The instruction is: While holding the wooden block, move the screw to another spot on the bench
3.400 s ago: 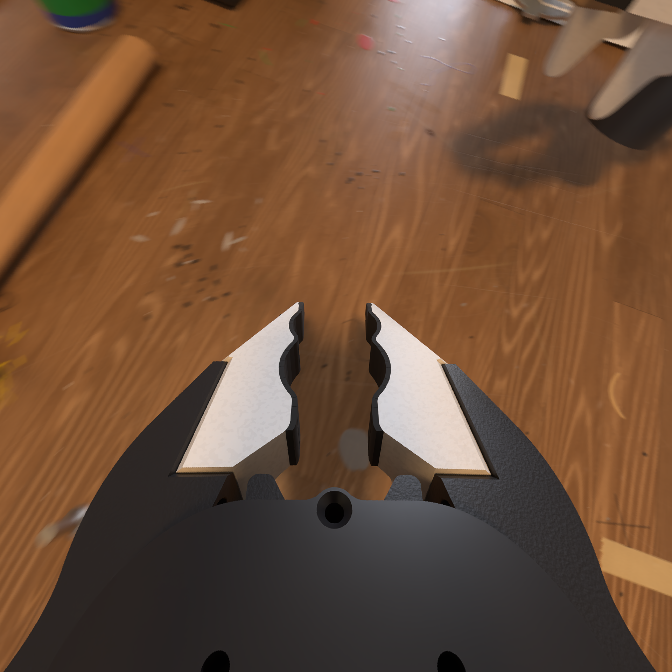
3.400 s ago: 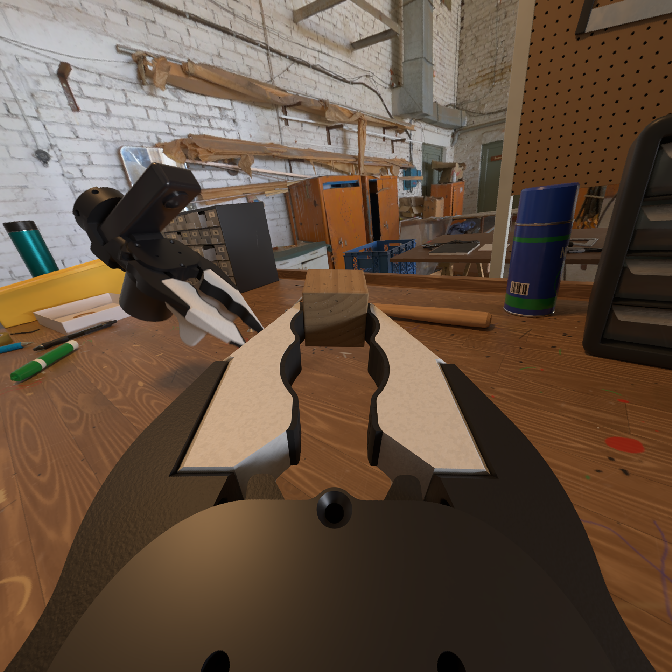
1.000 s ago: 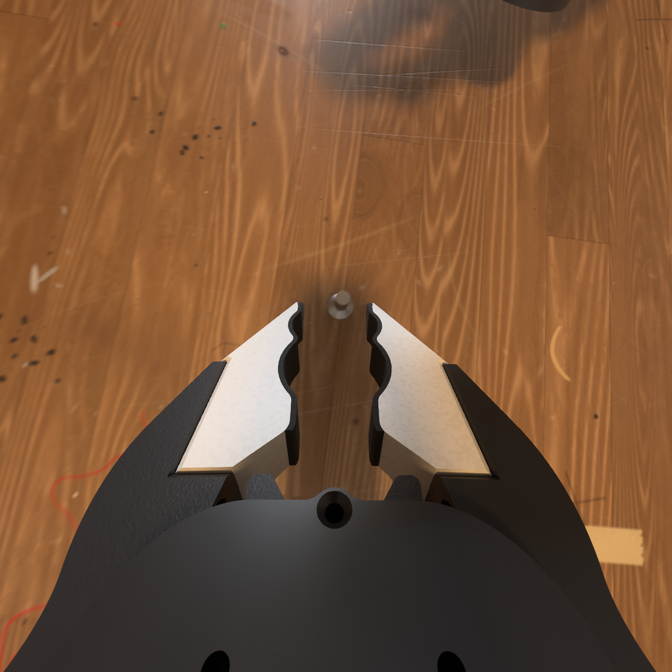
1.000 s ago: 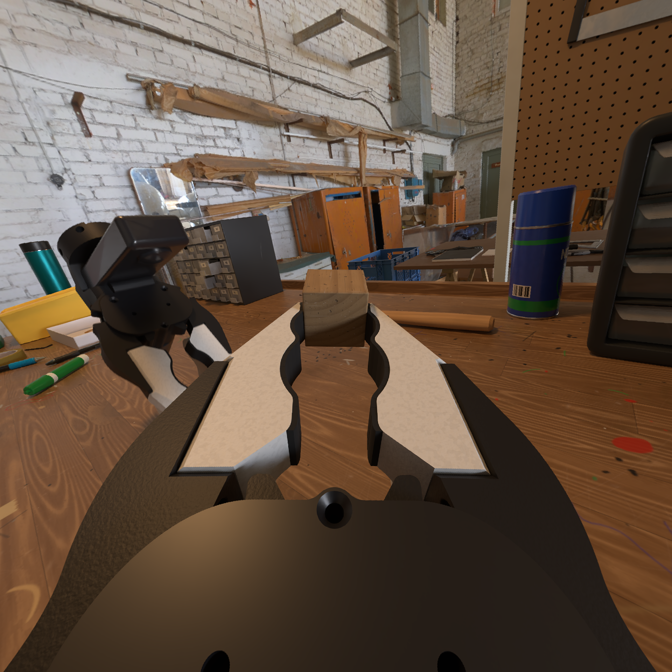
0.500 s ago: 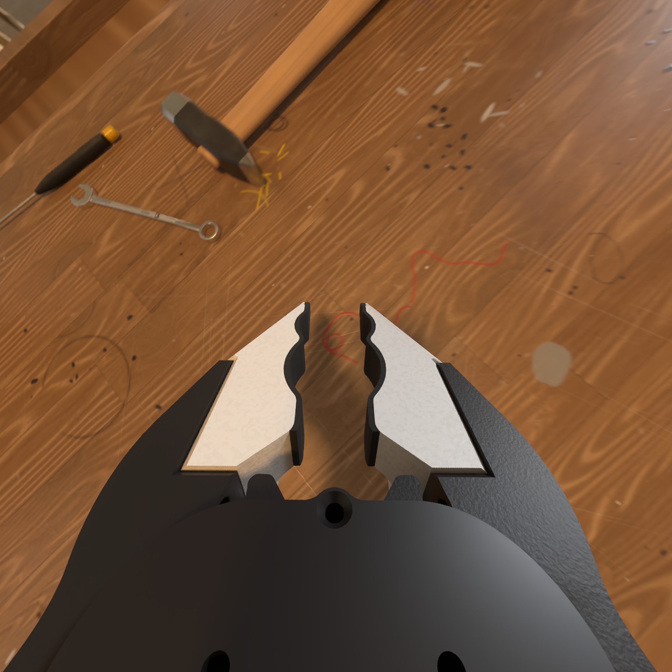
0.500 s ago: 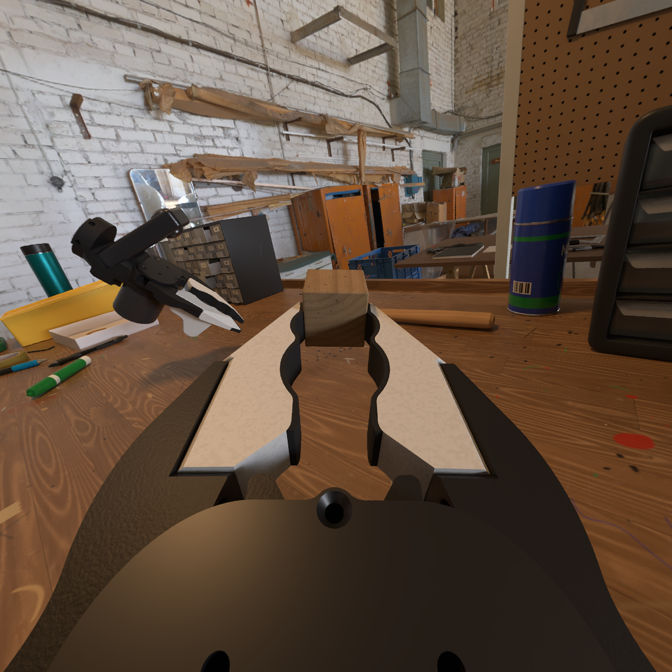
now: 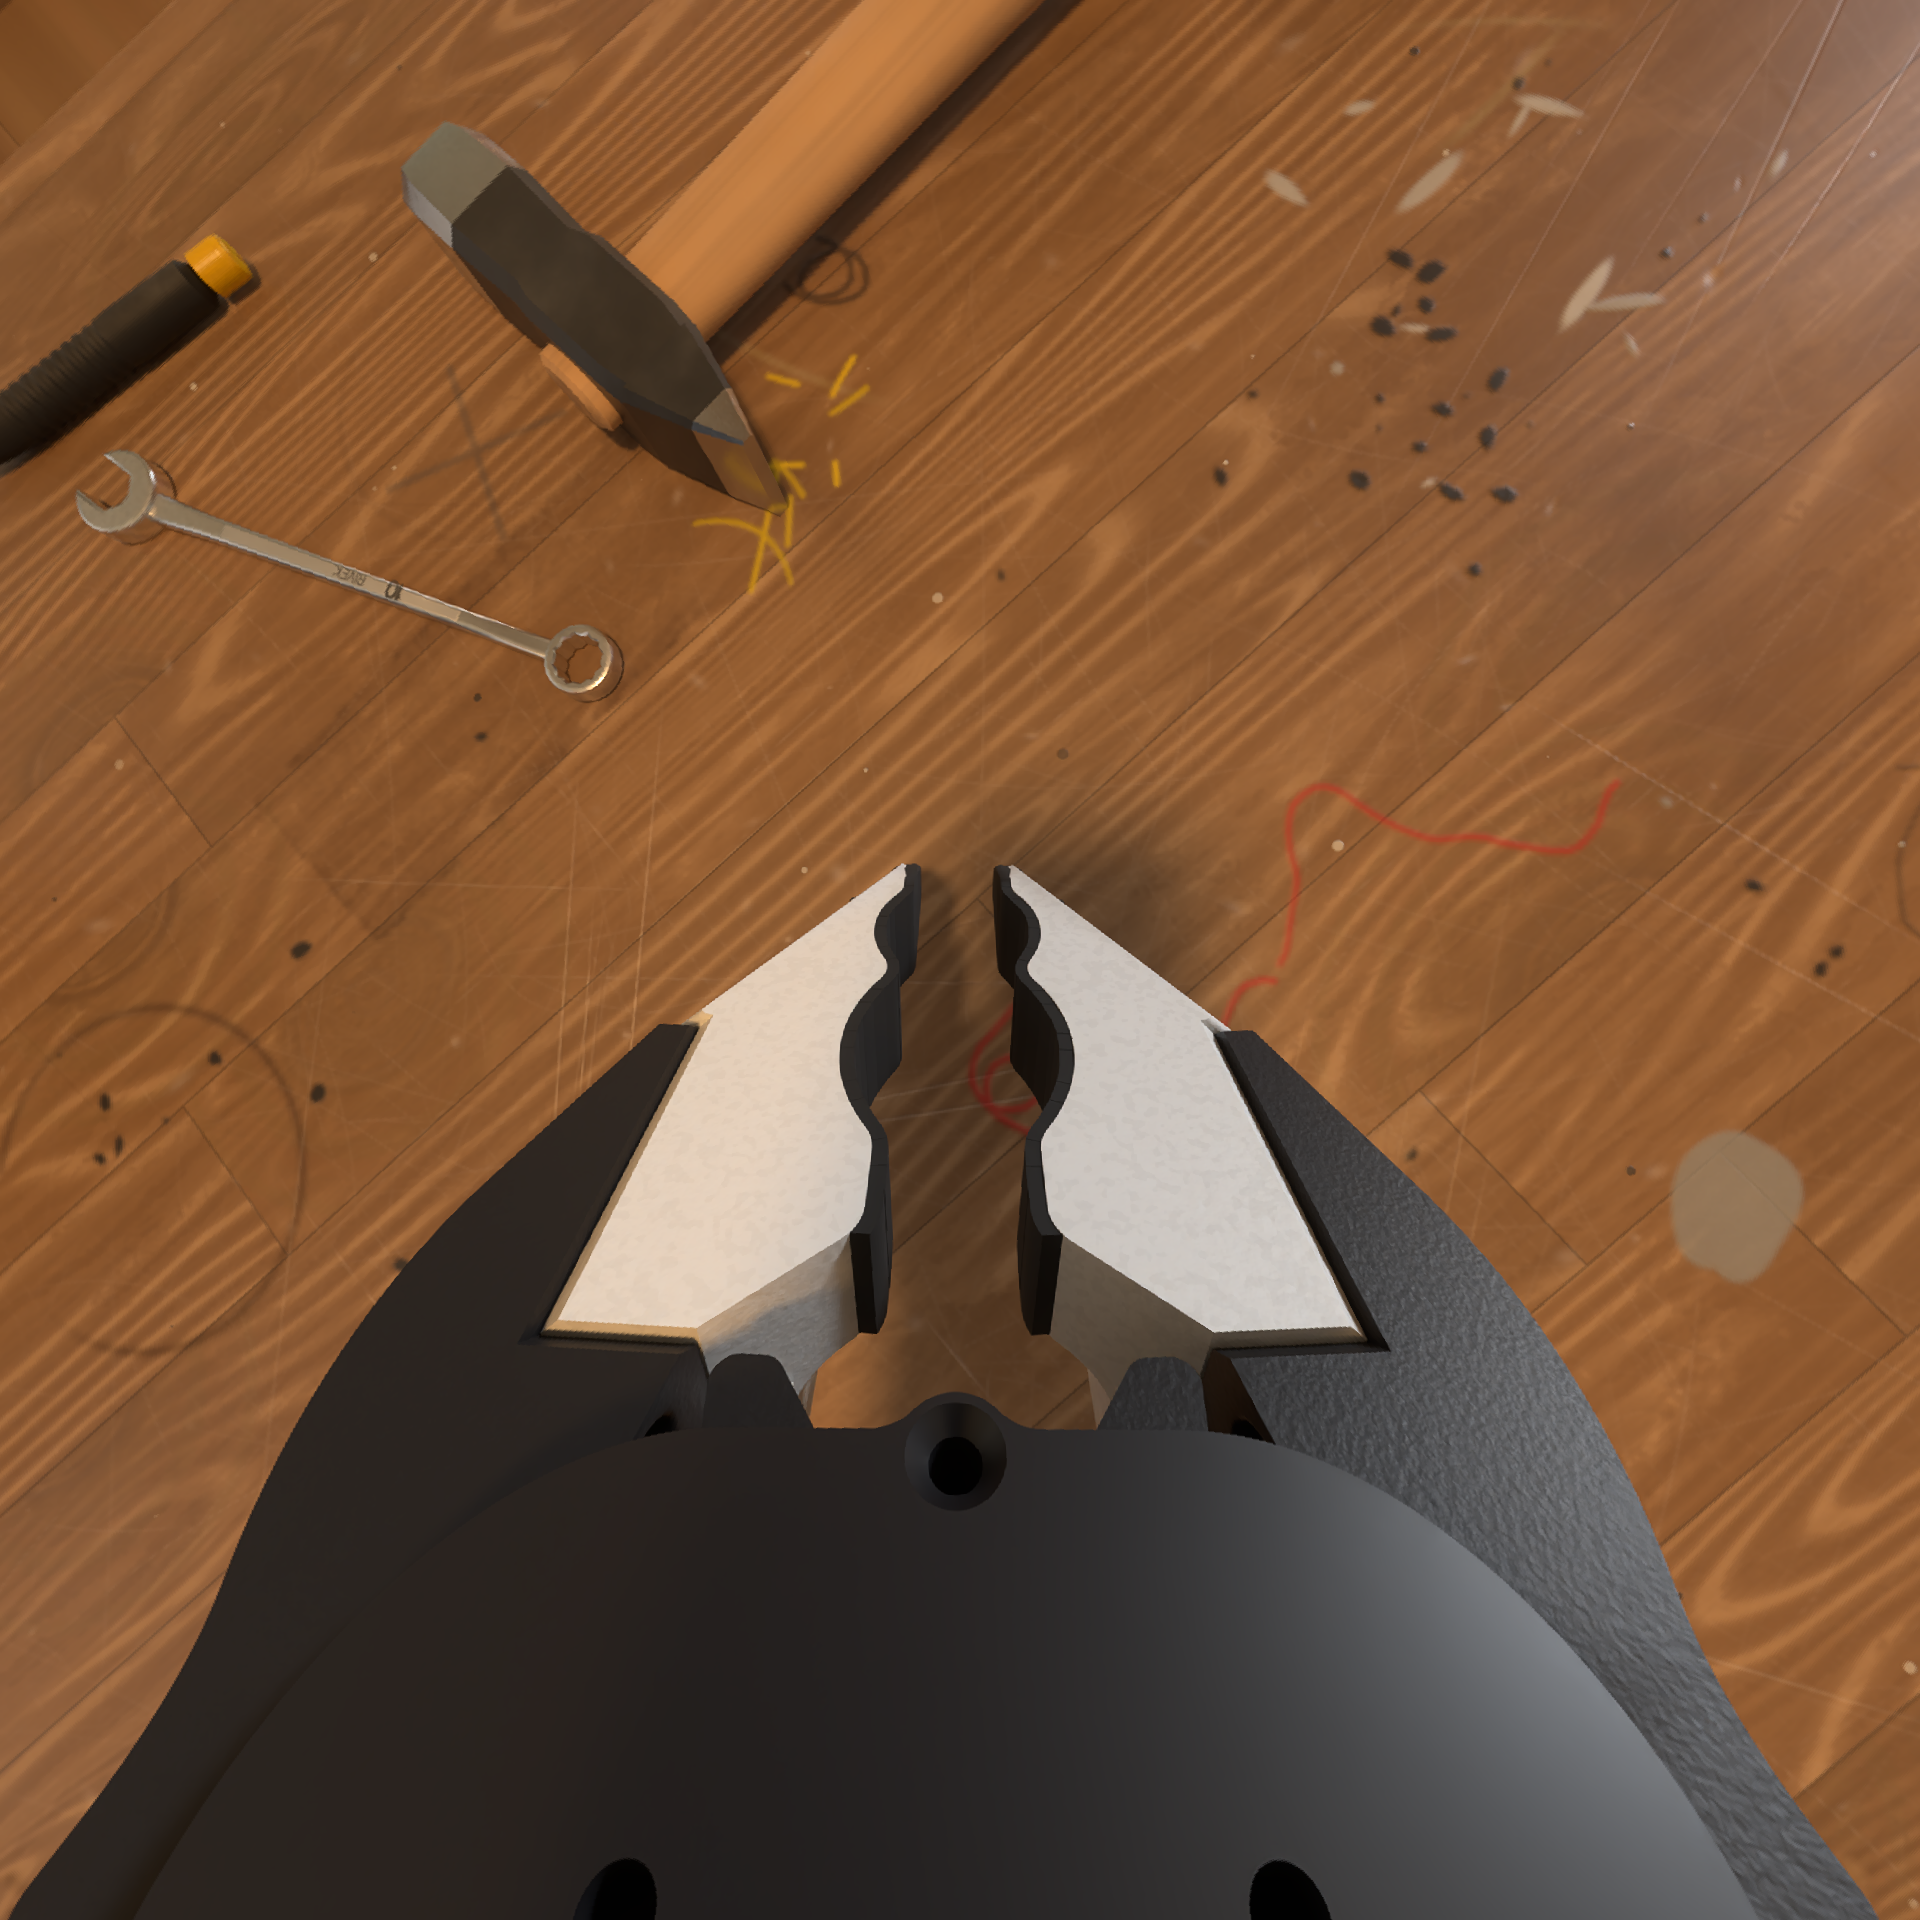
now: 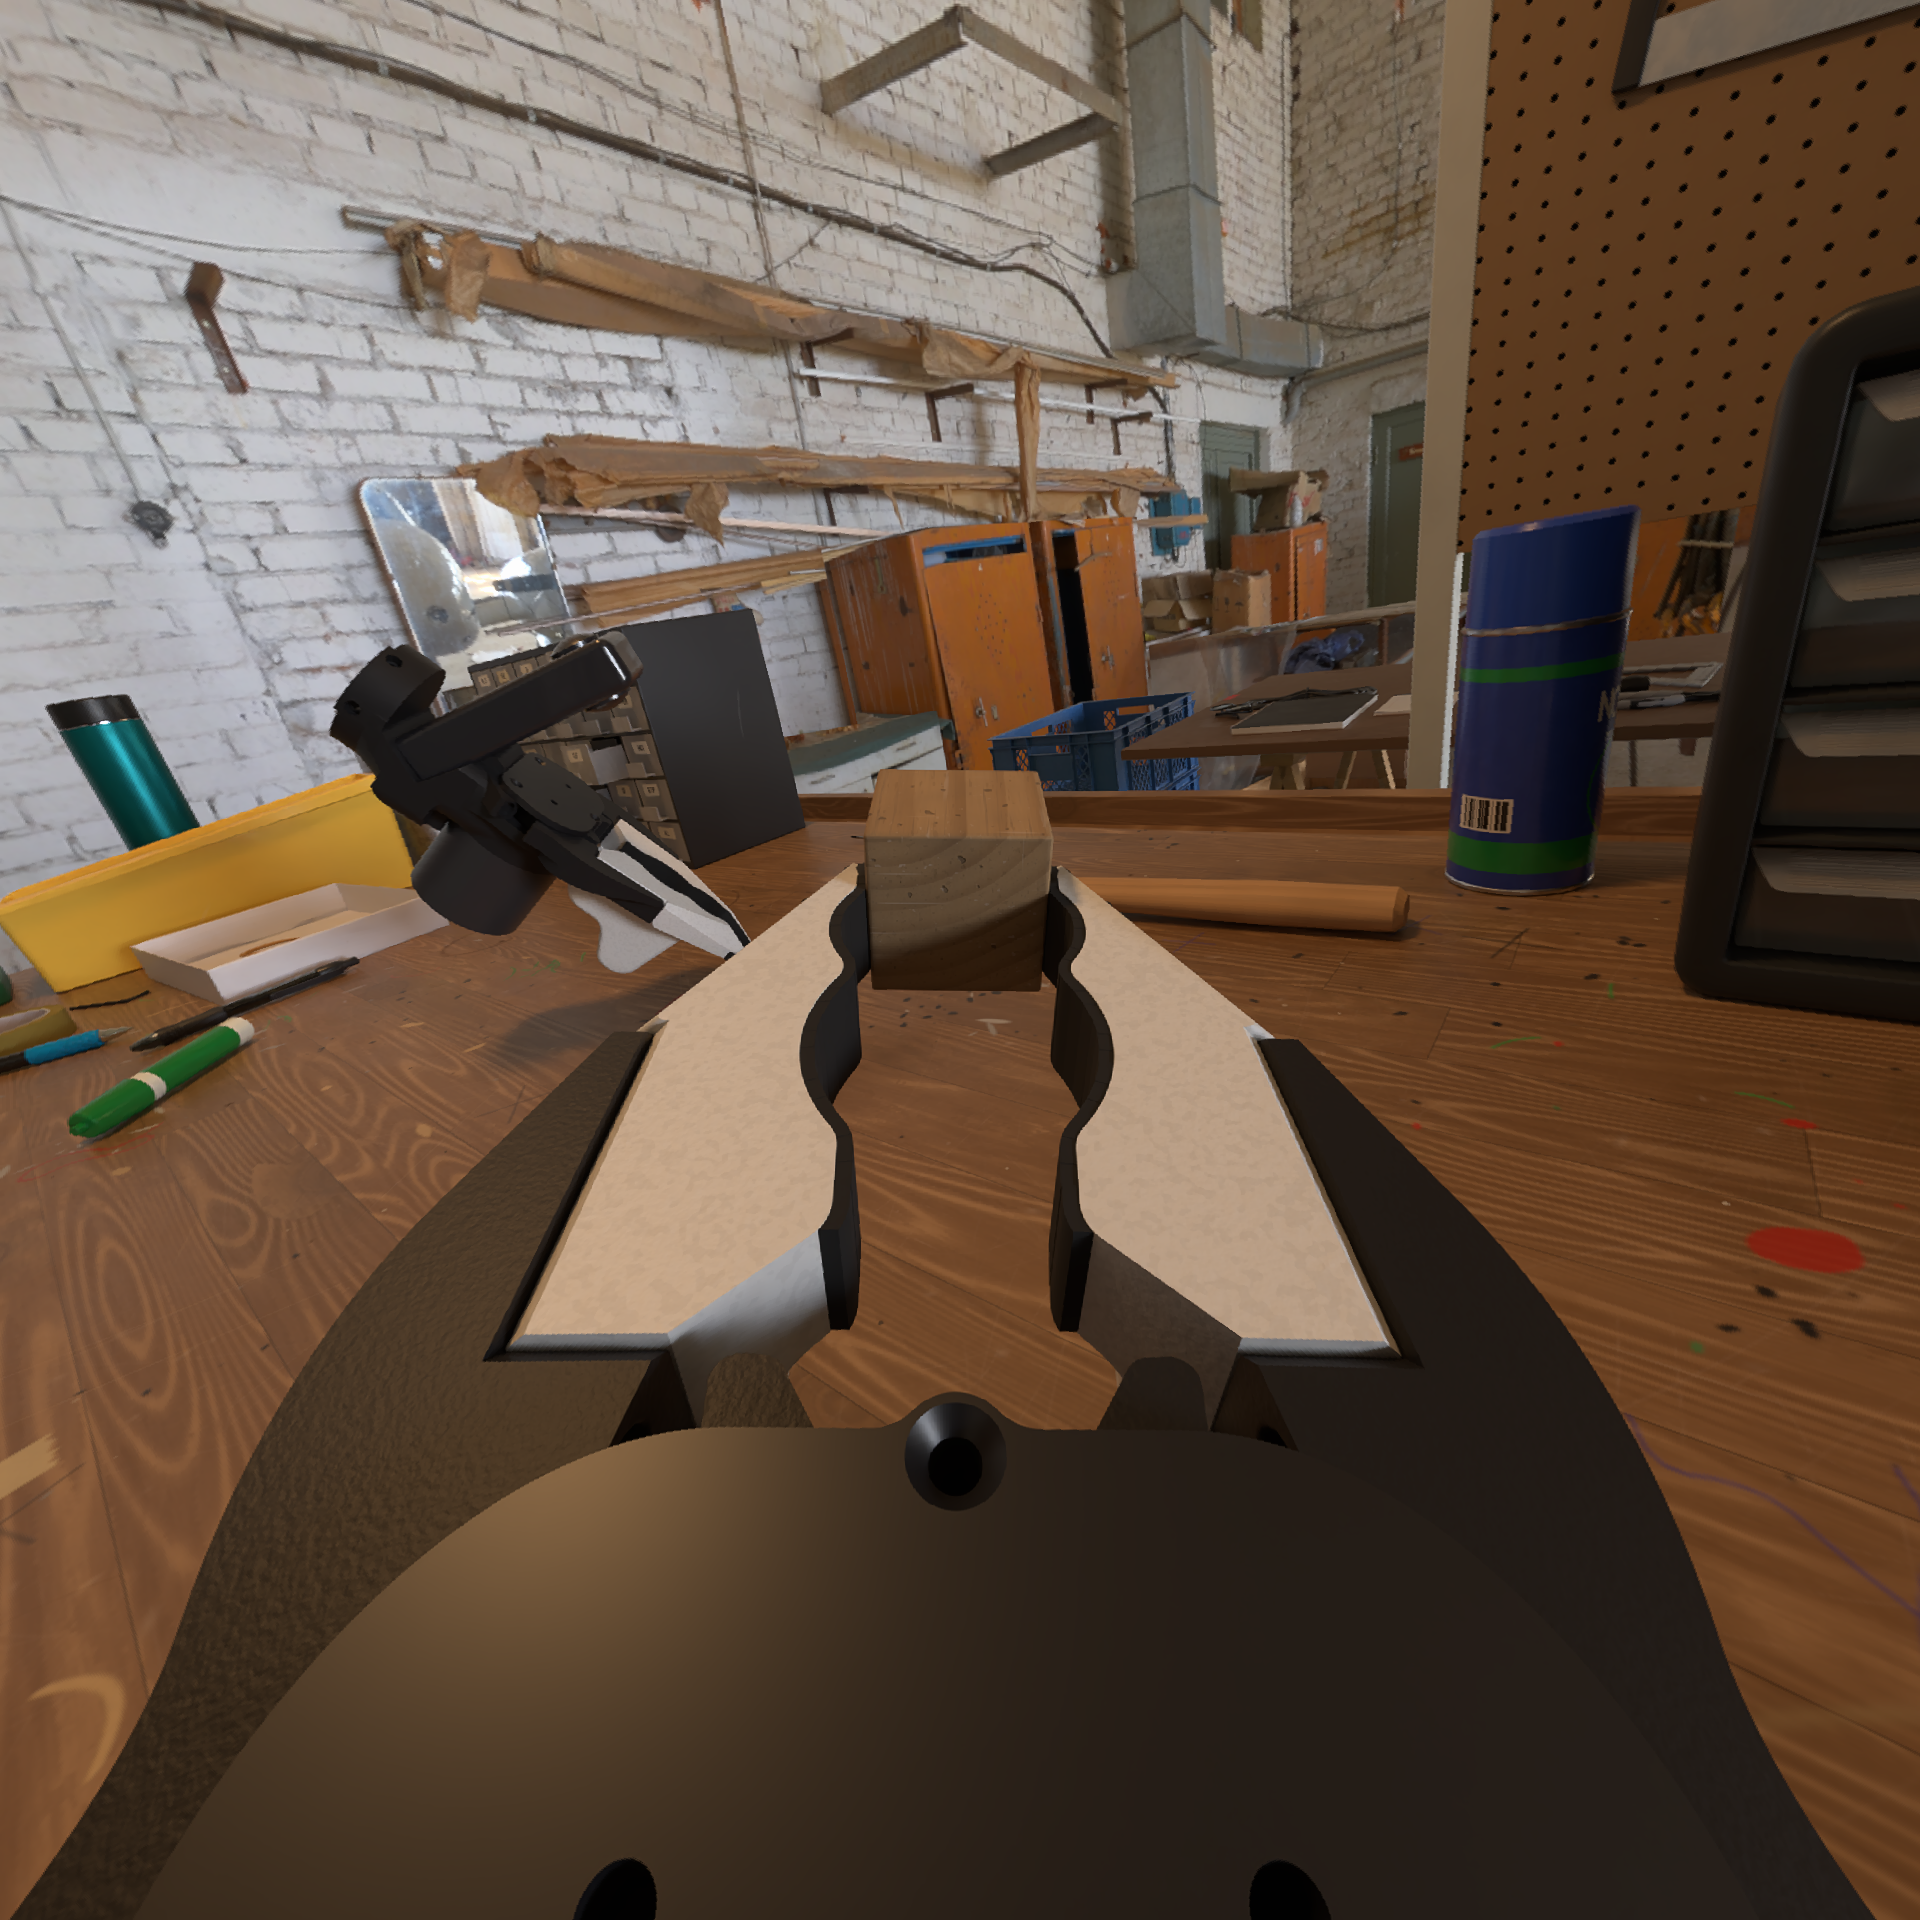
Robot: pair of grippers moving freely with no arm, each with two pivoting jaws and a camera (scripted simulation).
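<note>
Where the white-painted brick wall (image 8: 312,416) and the brown pegboard (image 8: 1662,260) close off the workshop, the scratched, paint-flecked wooden plank bench (image 8: 1558,1091) fills the foreground. It carries a black plastic drawer cabinet (image 8: 1818,675) at far right, a tall blue can with green bands (image 8: 1538,707) and a yellow plastic tray (image 8: 208,883) at far left. The right gripper (image 8: 956,883) points level along the bench, its tips clamped on two opposite sides of the pale wooden block (image 8: 956,873). The block is a cube with no long axis, sitting upright with one face toward the camera. The left gripper (image 8: 717,930) hangs above the bench to the left, tilted nose-down. In its own view the left gripper (image 7: 956,883) shows a narrow gap, with only bench (image 7: 1351,623) and a red scribble (image 7: 1444,831) seen through it; whether it grips anything cannot be told. The screw cannot be made out, so neither its place nor its axis can be given. Ahead lie a steel-headed hammer with a wooden handle (image 7: 582,301) and a slim silver combination spanner (image 7: 343,571).
</note>
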